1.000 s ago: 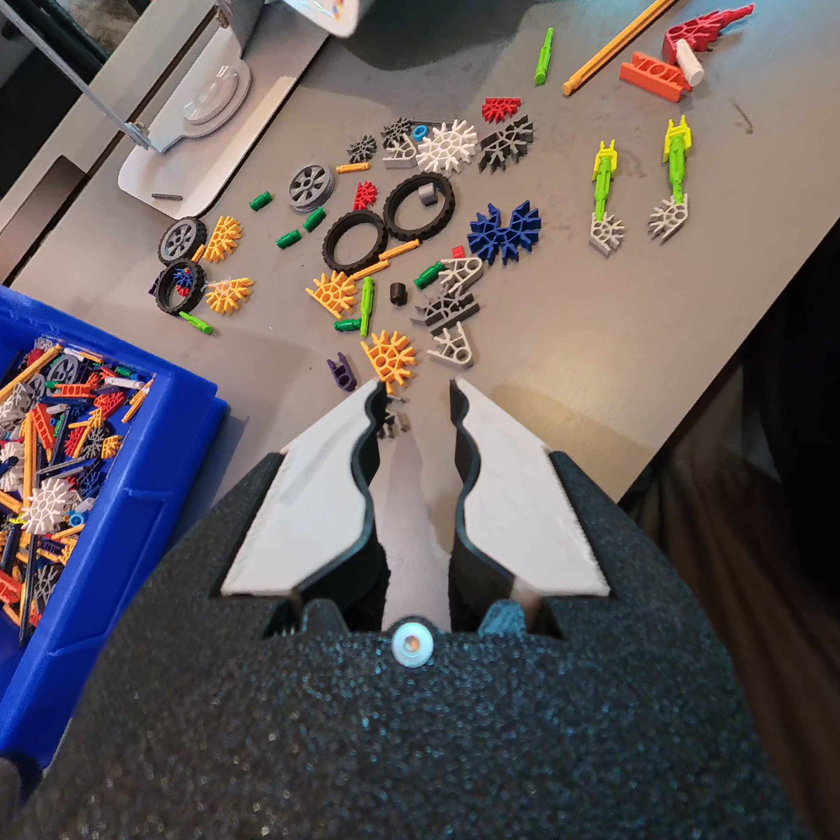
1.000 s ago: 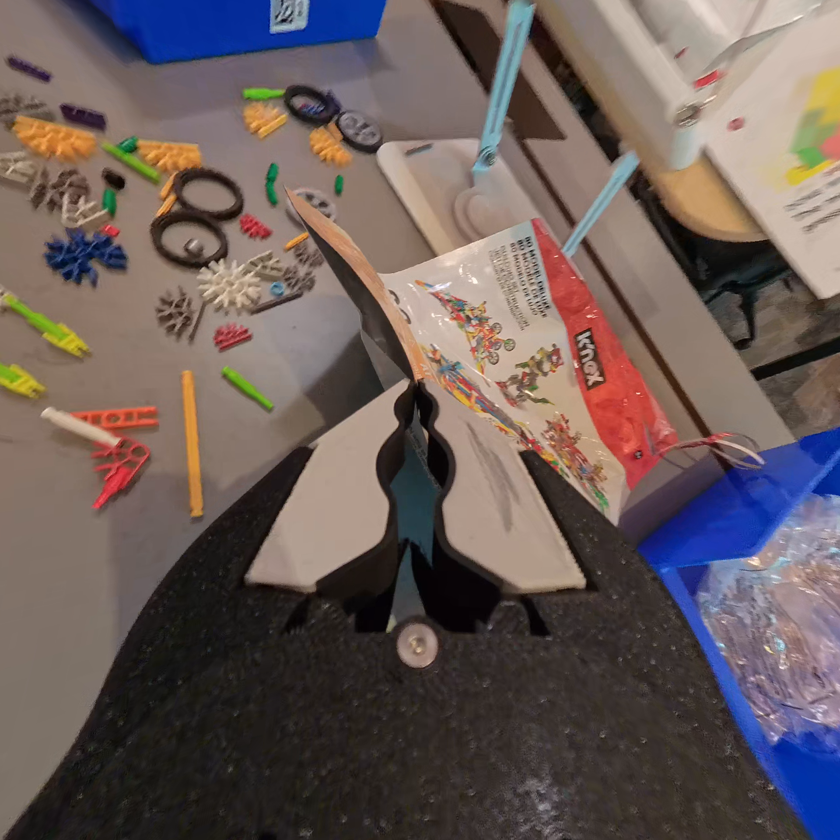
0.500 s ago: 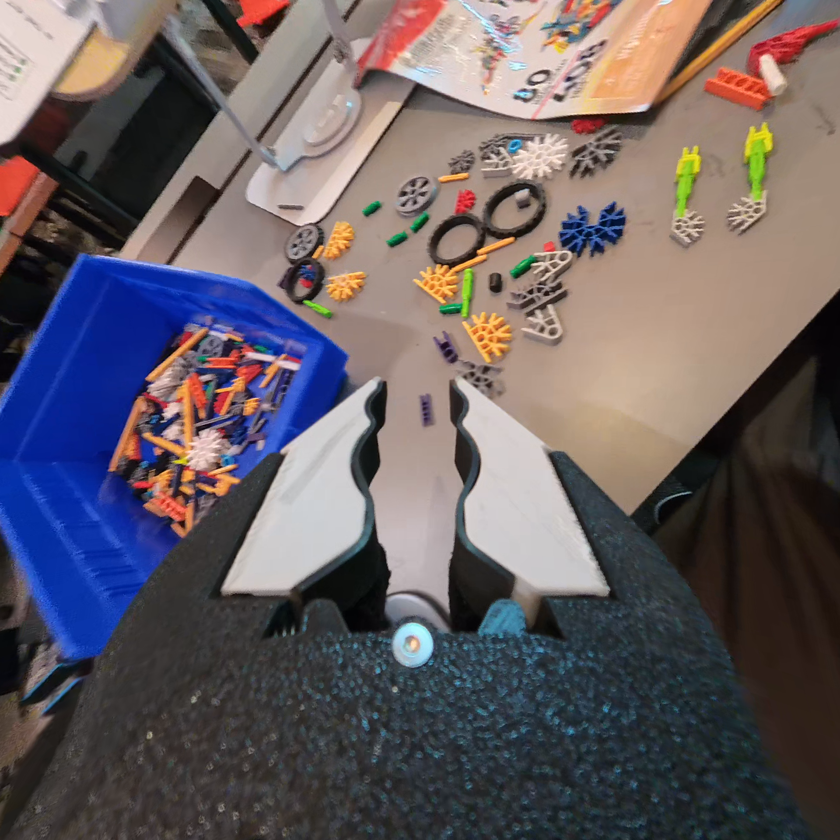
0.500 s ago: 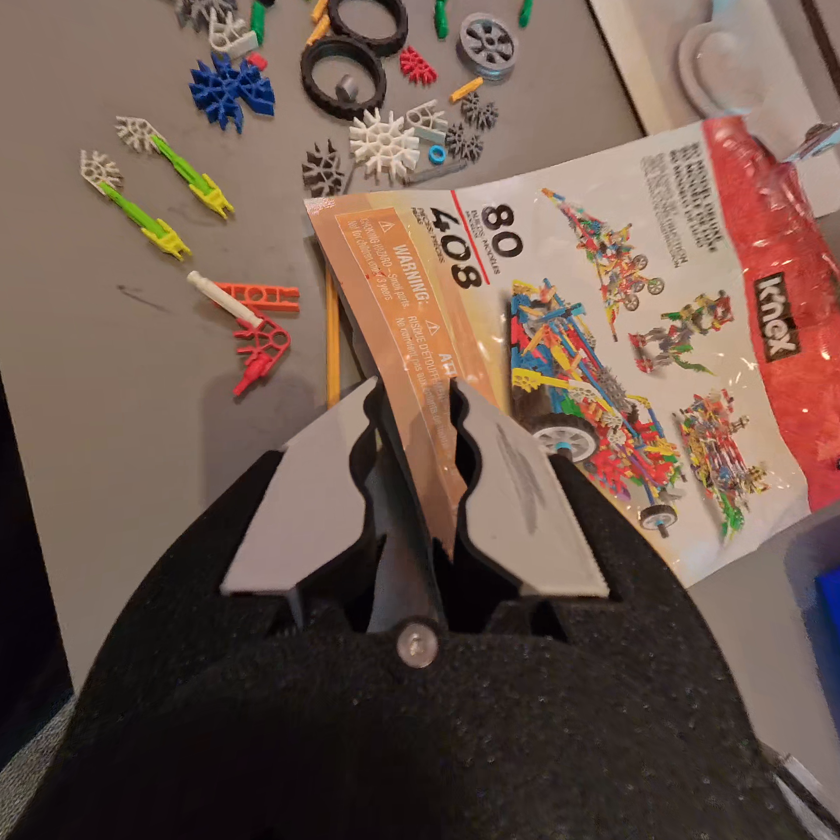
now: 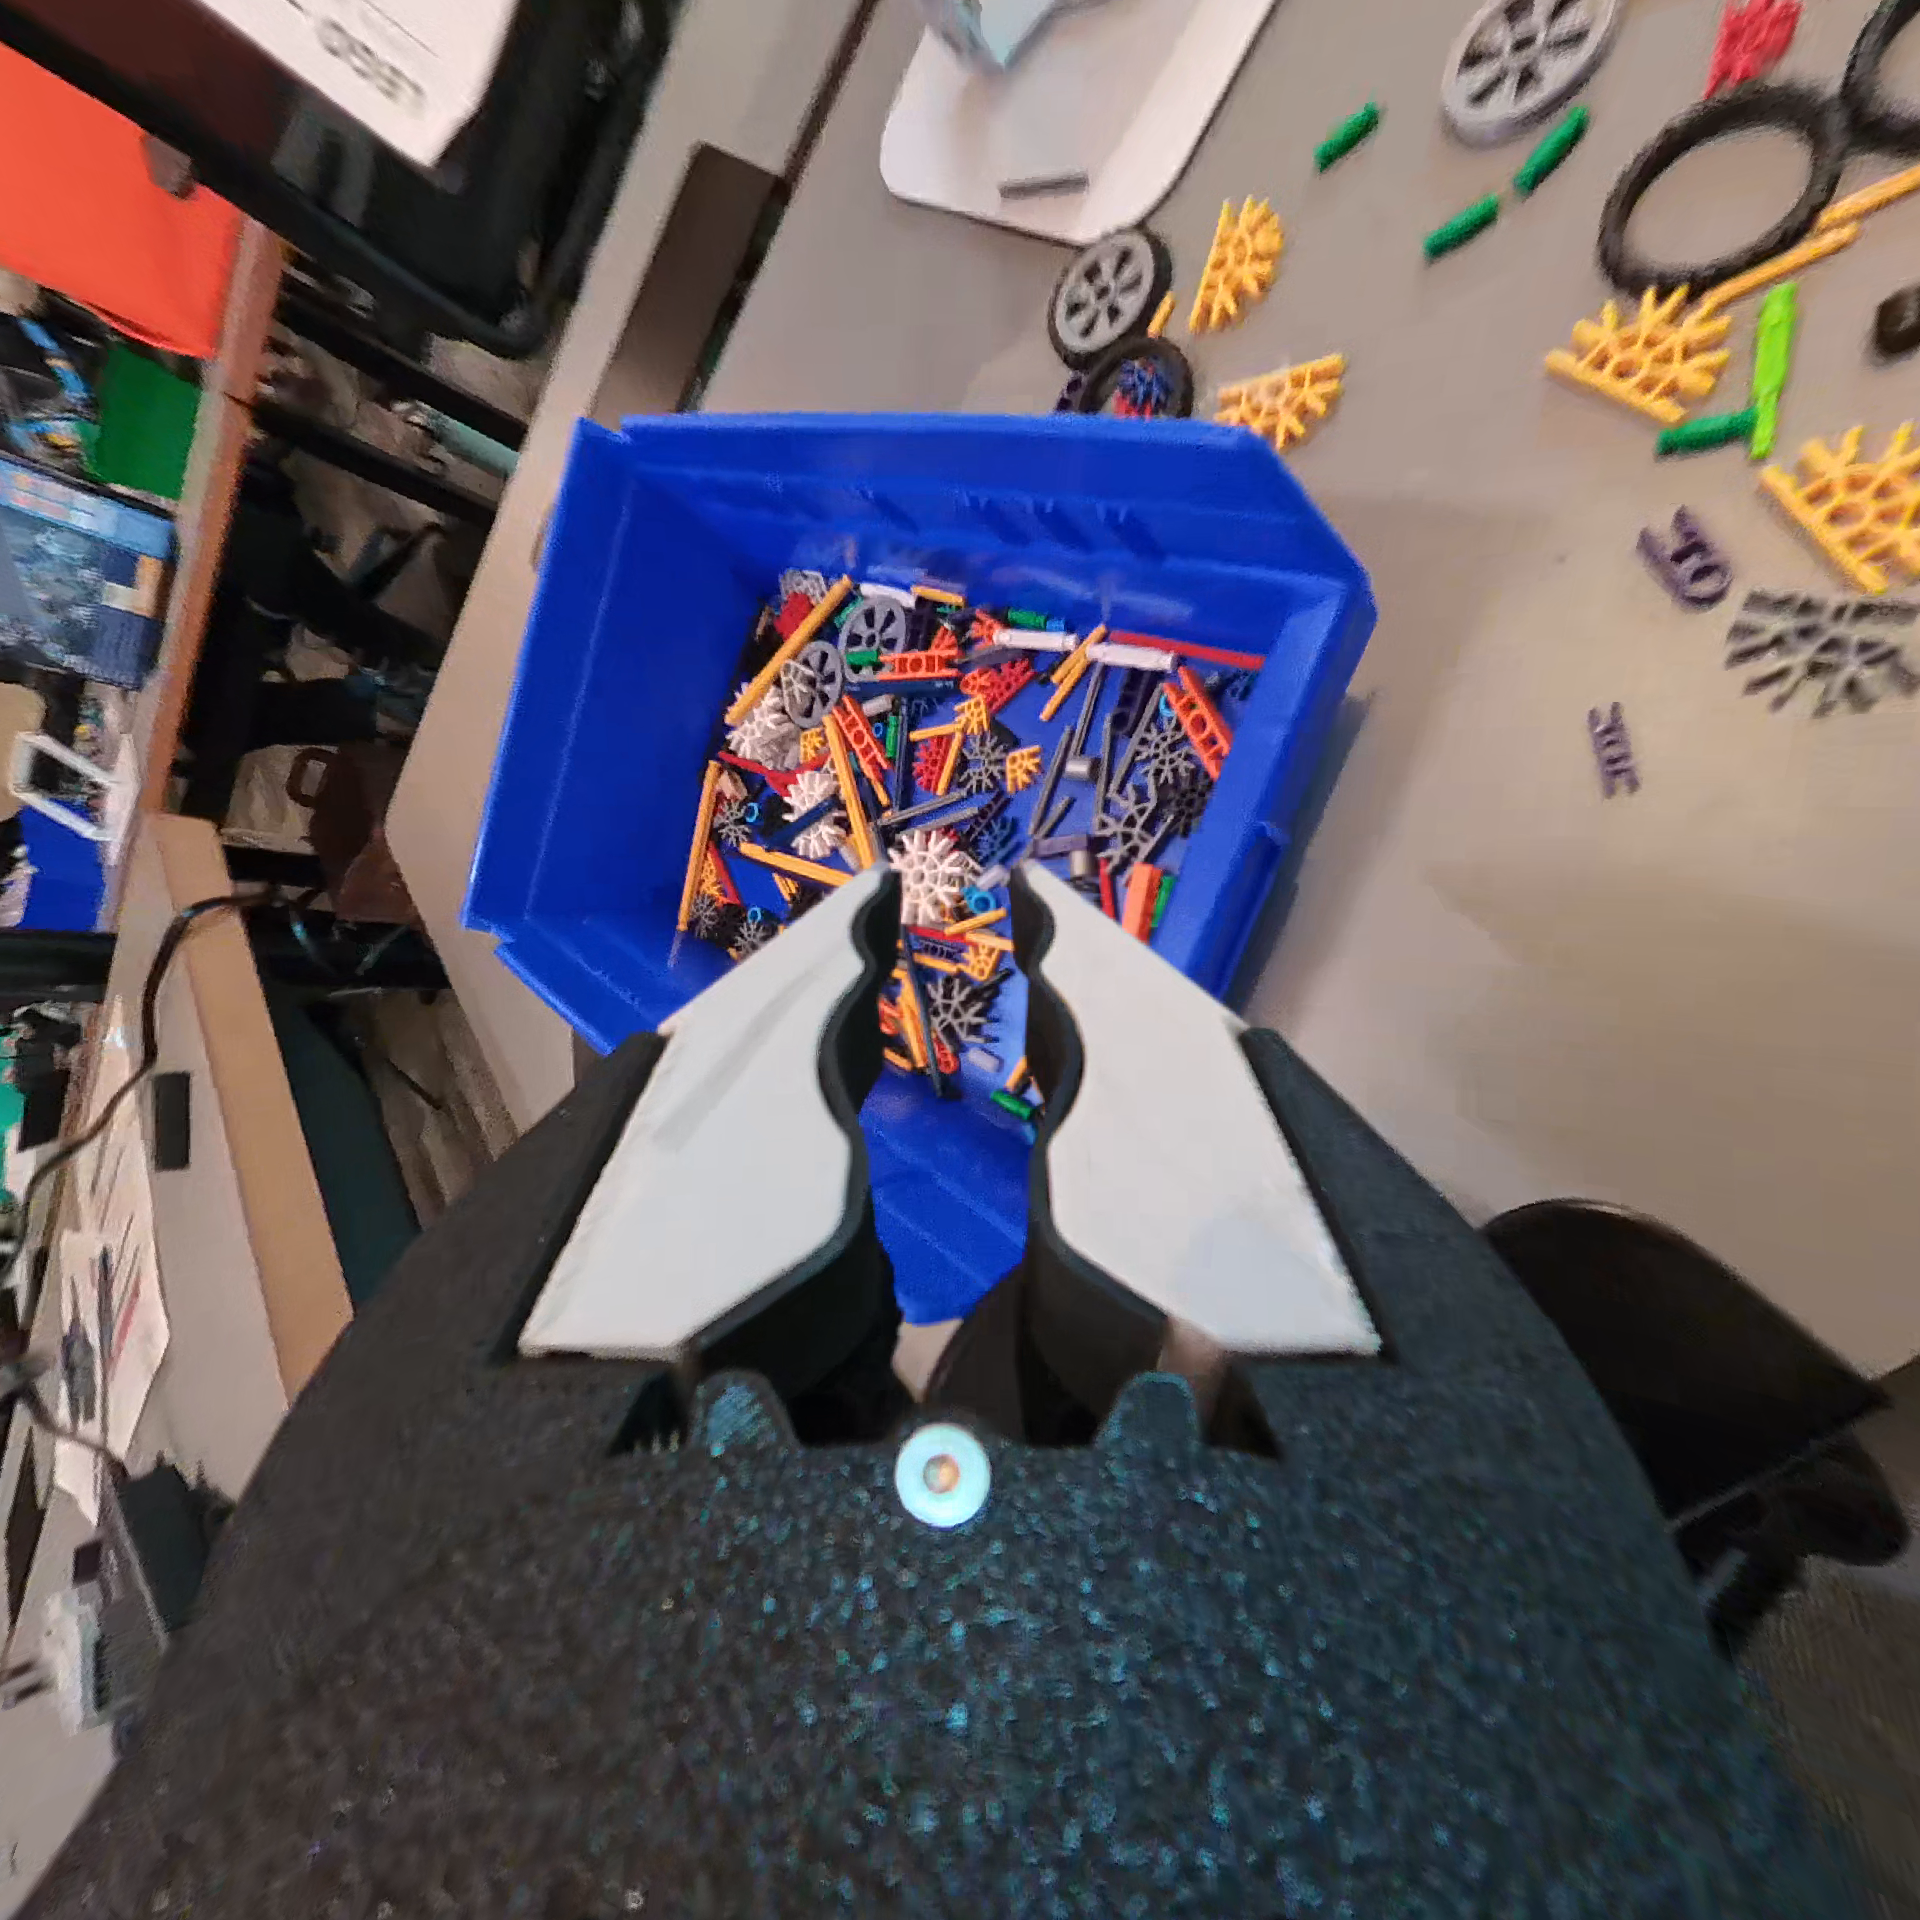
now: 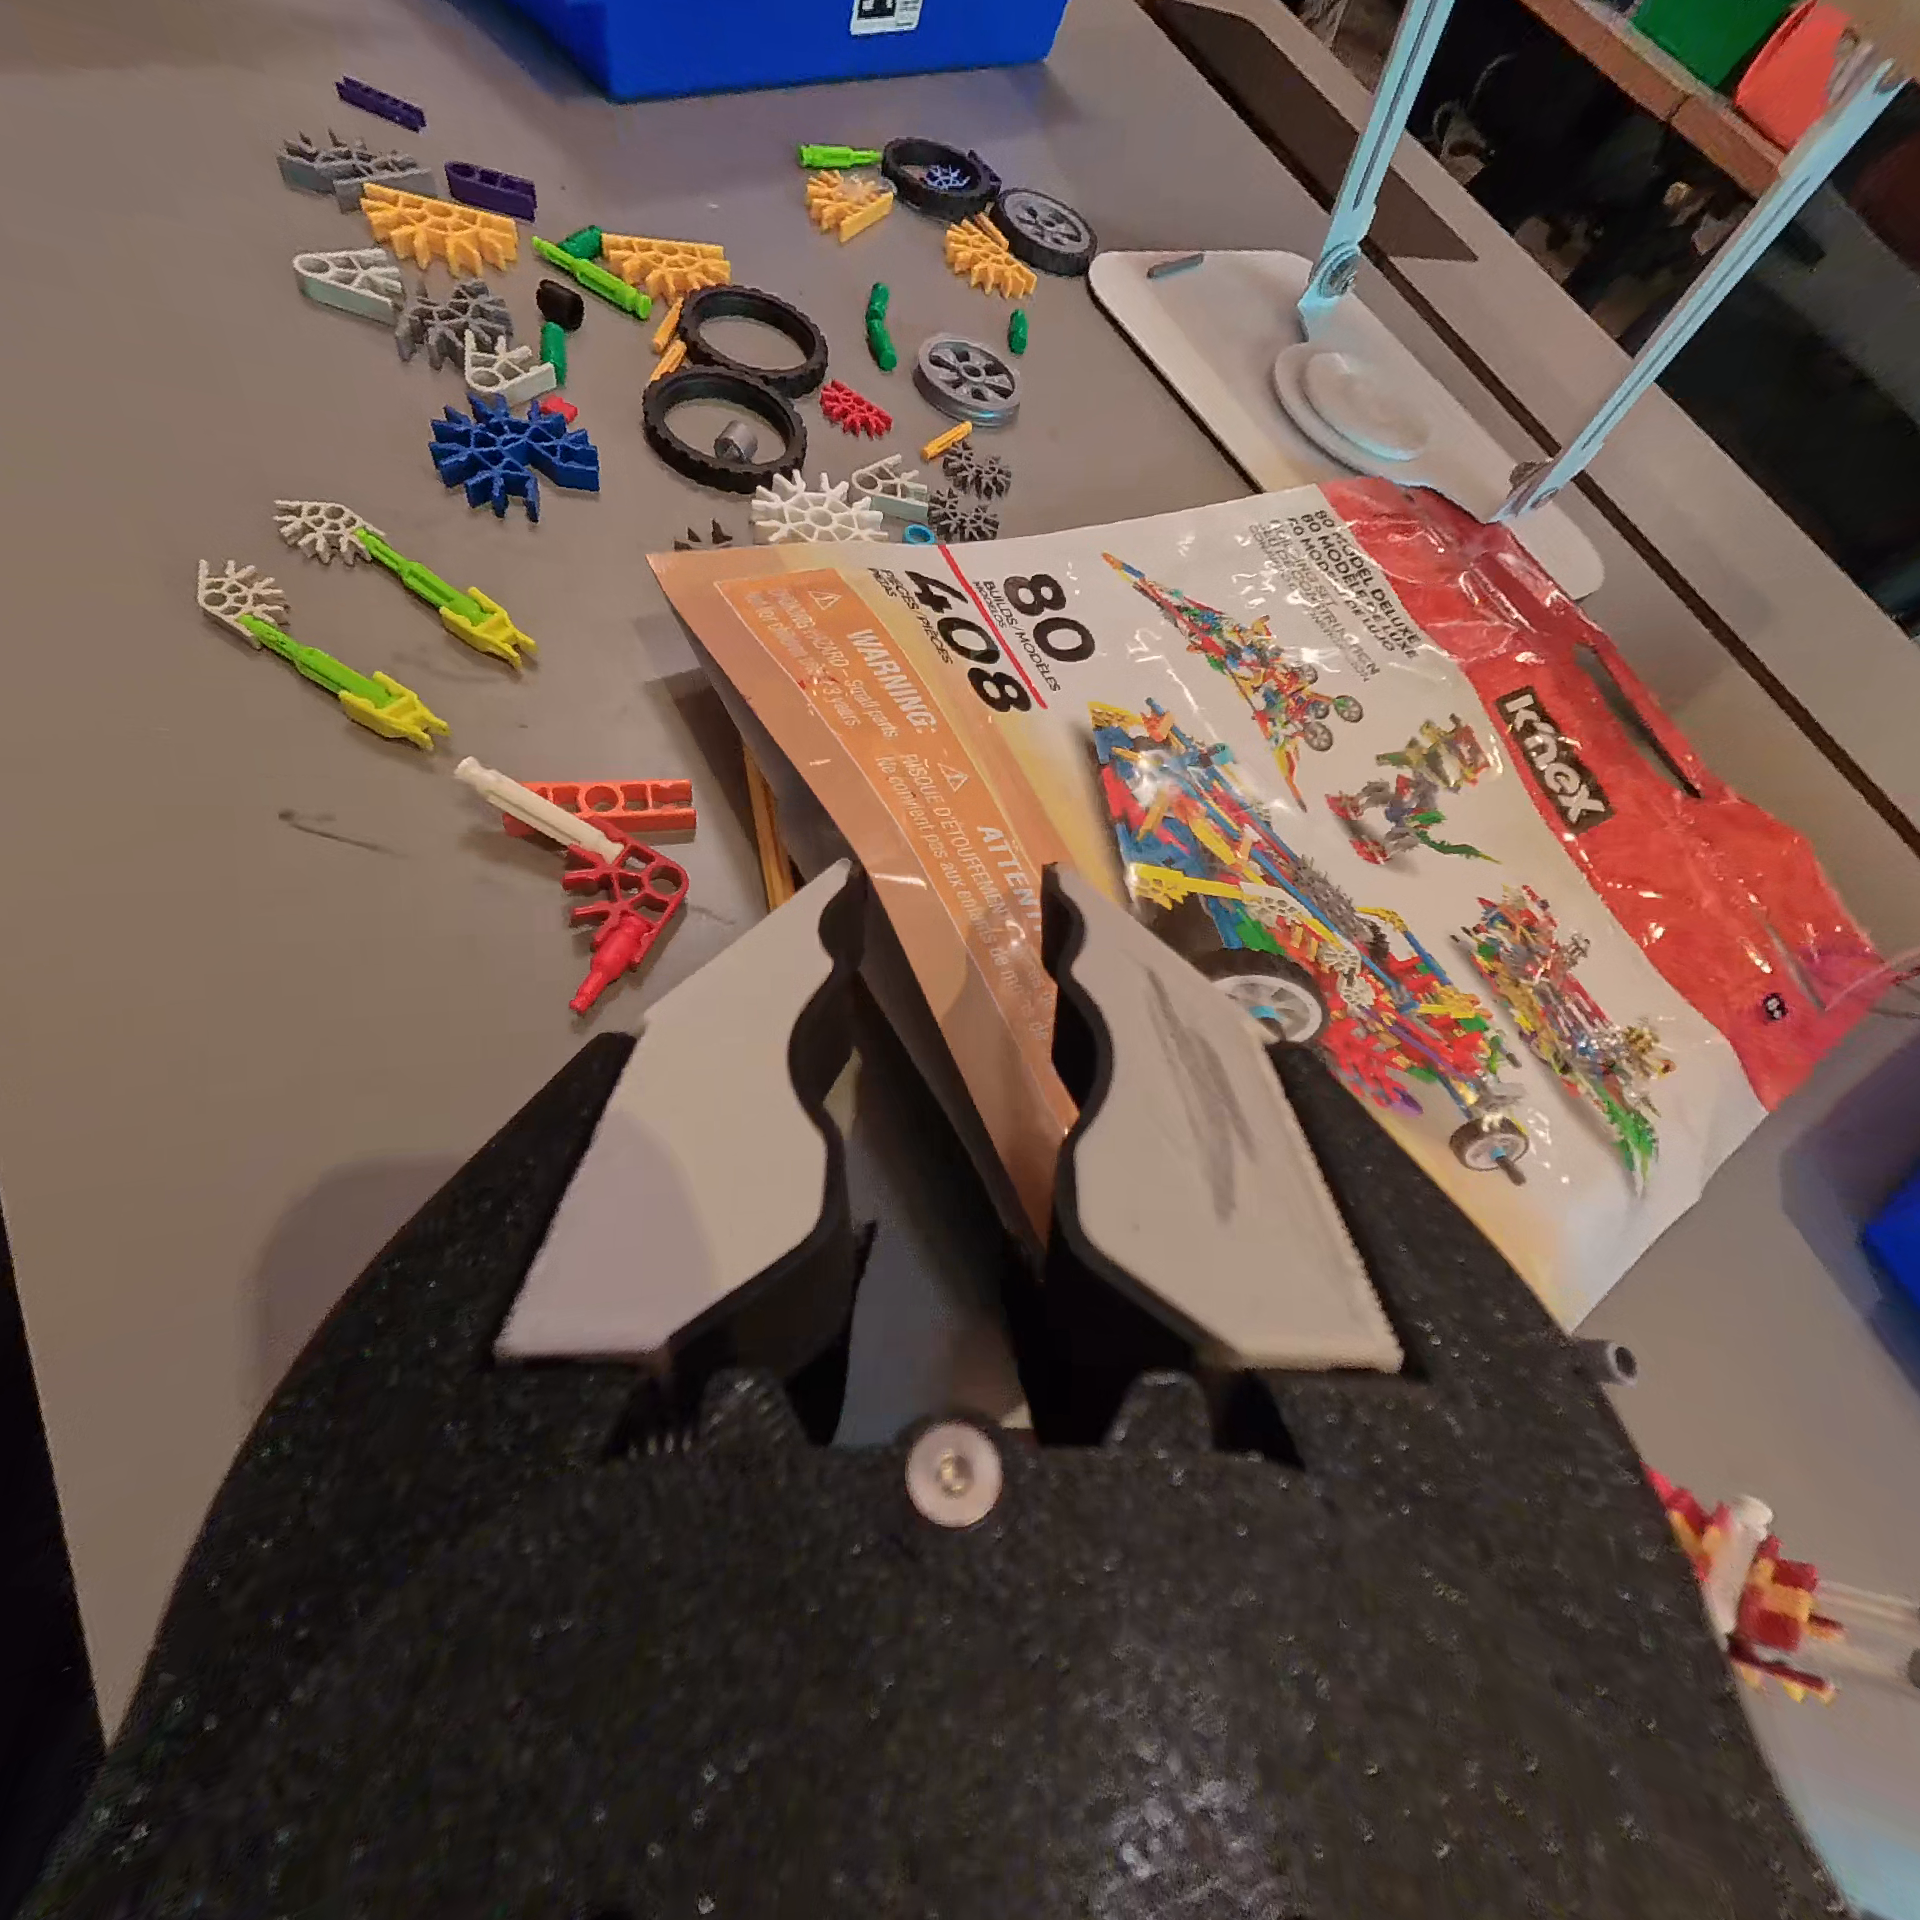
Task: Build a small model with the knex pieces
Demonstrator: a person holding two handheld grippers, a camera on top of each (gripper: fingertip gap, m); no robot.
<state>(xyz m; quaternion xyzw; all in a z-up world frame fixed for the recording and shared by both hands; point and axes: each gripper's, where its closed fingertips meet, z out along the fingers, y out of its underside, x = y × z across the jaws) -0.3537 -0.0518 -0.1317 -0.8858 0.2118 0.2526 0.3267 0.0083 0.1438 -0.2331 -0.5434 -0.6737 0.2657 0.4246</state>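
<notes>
My left gripper (image 5: 951, 883) is open and empty. It hovers over a blue bin (image 5: 644, 665) that holds a heap of small building-toy pieces (image 5: 966, 748): rods, connectors and wheels. A white snowflake connector (image 5: 930, 871) shows between the fingertips, lower down in the bin. My right gripper (image 6: 951, 883) is open. A printed plastic bag (image 6: 1299, 727) lies flat on the grey table (image 6: 208, 935). Its near tan edge runs between the open jaws. A yellow rod (image 6: 769, 831) pokes out from under the bag.
Loose pieces lie on the table: two black tyres (image 6: 665, 421), a blue connector (image 6: 514, 452), yellow connectors (image 6: 436, 223), green rods, a red connector (image 6: 629, 888), an orange piece (image 6: 613, 800). A white stand base (image 6: 1226, 343) sits behind the bag. Cluttered shelves (image 5: 156, 468) stand left of the bin. Left tips to right tips: about 45 centimeters. From the right gripper's tips to the white stand base (image 6: 1226, 343) is close to 30 centimeters. It is also in sight in the left wrist view (image 5: 1131, 40).
My left gripper swung left, from above the loose pieces to above the blue bin. My right gripper opened and the bag, held up before, now lies flat on the table.
</notes>
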